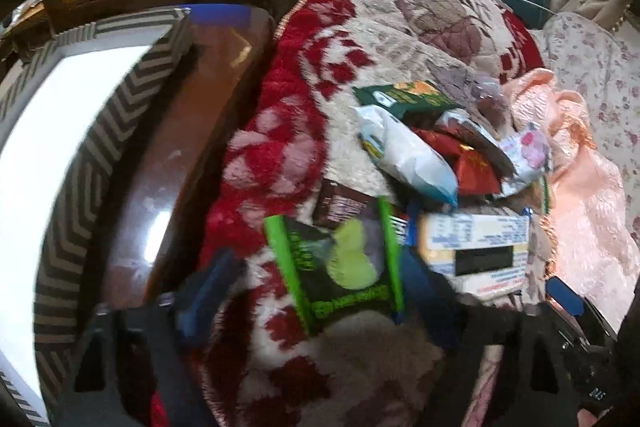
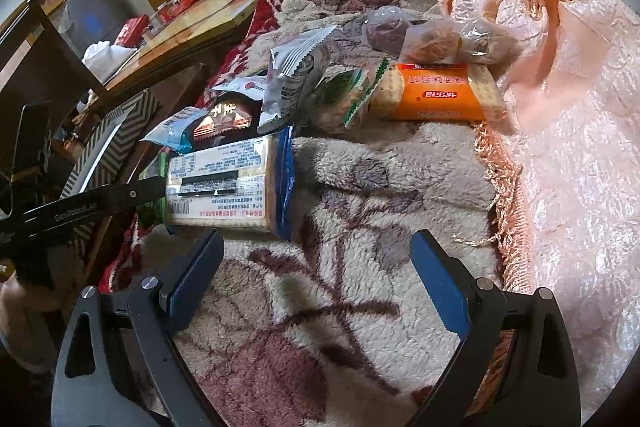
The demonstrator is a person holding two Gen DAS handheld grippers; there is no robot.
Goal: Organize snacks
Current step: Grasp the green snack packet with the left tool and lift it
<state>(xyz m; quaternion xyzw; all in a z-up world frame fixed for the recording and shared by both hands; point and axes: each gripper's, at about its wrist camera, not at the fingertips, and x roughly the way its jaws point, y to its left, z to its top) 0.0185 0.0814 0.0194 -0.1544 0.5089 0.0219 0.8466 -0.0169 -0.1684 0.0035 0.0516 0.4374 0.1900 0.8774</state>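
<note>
1. Snacks lay heaped on a plush floral blanket (image 2: 320,307) spread over what appeared to be a sofa or bed; a peach satin cloth (image 2: 568,131) lay bunched just beside the heap.
2. Left hand-held gripper (image 1: 312,291) straddled a green-edged snack packet (image 1: 340,263); the frame was motion-blurred, and whether its fingers pressed the packet or merely flanked it could not be told.
3. Right hand-held gripper (image 2: 316,279) hung released, jaws spread wide over bare blanket, holding nothing.
4. Blue-ended cracker pack (image 2: 232,183) lay just ahead of the right gripper, label side up; the left gripper's black arm reached in beside its near-left corner.
5. Orange cracker pack (image 2: 436,91) rested farther back, touching a green-and-white biscuit packet (image 2: 344,99), with clear bags of small items (image 2: 432,35) just behind it.
6. White foil pouch (image 2: 292,75) and a red-brown wrapper (image 2: 224,119) leaned together in the heap.
7. Chevron-patterned box (image 1: 72,163), open and pale inside, stood left of the blanket edge on a dark glossy table (image 1: 160,187); it was judged the likely destination.
8. Step in hand, as judged: lifting the green-edged packet. Good practice would be to grip across its sealed edges, lift clear of neighbouring packets, and keep the right gripper away from the left arm's path toward the box.
</note>
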